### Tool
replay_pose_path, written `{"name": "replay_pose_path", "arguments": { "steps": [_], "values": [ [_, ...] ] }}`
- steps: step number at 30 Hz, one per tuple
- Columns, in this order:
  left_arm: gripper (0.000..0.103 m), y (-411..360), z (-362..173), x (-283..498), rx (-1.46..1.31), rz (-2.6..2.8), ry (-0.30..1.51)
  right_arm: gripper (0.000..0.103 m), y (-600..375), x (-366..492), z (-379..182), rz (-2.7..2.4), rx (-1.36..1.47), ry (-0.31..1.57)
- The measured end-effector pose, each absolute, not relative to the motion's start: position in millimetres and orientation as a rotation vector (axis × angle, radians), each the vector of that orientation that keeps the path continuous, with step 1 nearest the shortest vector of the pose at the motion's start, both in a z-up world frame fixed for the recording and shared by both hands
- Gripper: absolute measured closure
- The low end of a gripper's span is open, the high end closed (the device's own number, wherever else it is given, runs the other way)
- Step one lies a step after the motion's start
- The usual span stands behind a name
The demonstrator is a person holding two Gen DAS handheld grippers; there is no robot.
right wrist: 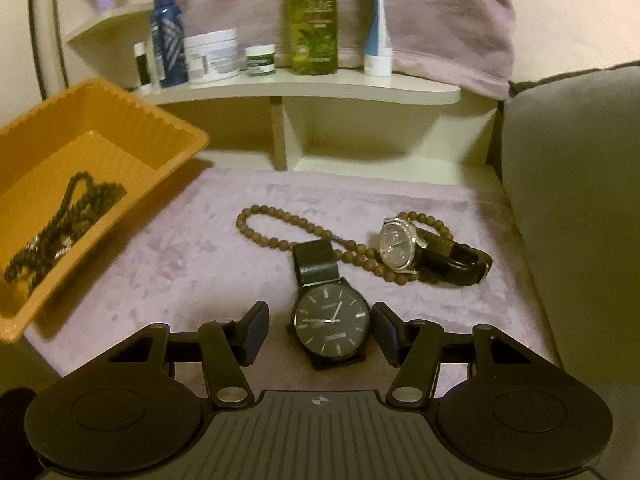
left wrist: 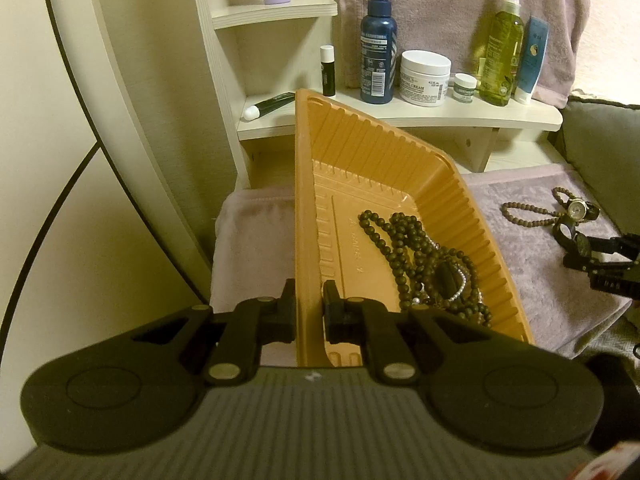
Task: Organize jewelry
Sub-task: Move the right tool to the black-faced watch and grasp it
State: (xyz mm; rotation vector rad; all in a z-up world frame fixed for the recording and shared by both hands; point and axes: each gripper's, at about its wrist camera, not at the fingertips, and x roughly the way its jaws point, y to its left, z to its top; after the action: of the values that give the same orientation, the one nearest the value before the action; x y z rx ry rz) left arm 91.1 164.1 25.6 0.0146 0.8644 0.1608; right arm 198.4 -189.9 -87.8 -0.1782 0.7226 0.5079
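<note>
My left gripper point(left wrist: 309, 312) is shut on the near left wall of an orange plastic tray point(left wrist: 308, 208) and holds it tilted. Dark bead necklaces and a pearl strand point(left wrist: 428, 268) lie heaped in it. The tray point(right wrist: 168, 128) also shows at the left of the right wrist view. My right gripper point(right wrist: 320, 330) is open, its fingers either side of a black watch point(right wrist: 332, 322) lying on the lilac towel point(right wrist: 192, 248). Behind it lie a brown bead strand point(right wrist: 280, 236) and a silver-faced watch point(right wrist: 396, 248) with a black strap.
A cream shelf point(left wrist: 440, 114) behind the towel carries a blue spray bottle point(left wrist: 378, 48), a white cream jar point(left wrist: 425, 76), a small jar, a green bottle point(left wrist: 500, 48) and tubes. A grey cushion point(right wrist: 572, 184) stands at the right. A cream wall panel is at the left.
</note>
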Motion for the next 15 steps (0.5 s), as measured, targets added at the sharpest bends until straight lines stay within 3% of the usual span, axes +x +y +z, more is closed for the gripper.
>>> {"name": "replay_pose_path", "arguments": {
  "steps": [3,6,15],
  "values": [
    [0.092,164.3,25.4,91.1,0.016,0.161,0.865,0.046,-191.8,197.6,-89.5,0.516,-0.174,0.716],
    [0.092,164.3,25.5,91.1,0.015,0.161,0.865,0.058,-193.2,197.9,-89.3,0.507,-0.188,0.710],
    [0.092,164.5,25.6,90.9,0.014,0.160,0.865,0.058,-193.4,191.0,-82.3,0.502,-0.198,0.683]
  ]
}}
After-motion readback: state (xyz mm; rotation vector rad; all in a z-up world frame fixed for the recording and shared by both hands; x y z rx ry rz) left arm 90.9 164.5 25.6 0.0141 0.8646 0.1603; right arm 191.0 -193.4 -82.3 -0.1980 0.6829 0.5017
